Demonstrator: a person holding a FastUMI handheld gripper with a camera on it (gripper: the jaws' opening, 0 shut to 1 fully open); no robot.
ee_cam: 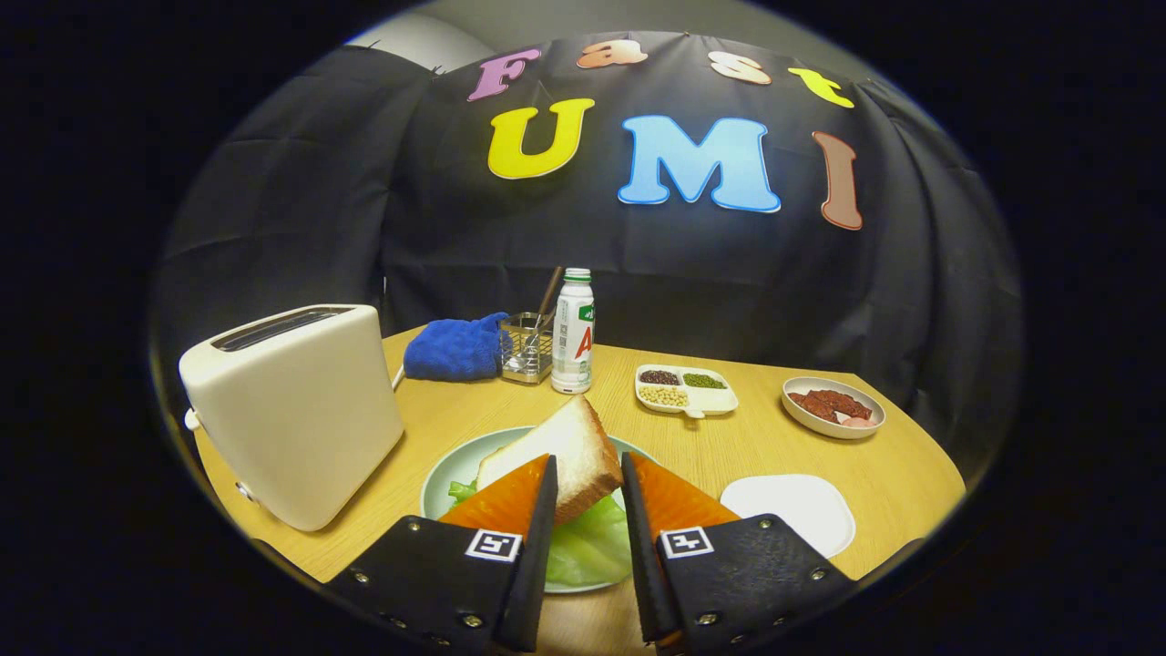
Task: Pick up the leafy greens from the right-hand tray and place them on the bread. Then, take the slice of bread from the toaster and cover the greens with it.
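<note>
Lower the bread slice, pinched between the gripper fingers at twelve o'clock over the plate, flat and square onto the greens before letting go.

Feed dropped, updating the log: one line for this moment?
tool shut on bread slice | slice tilted over leafy greens on plate | toaster empty
</note>
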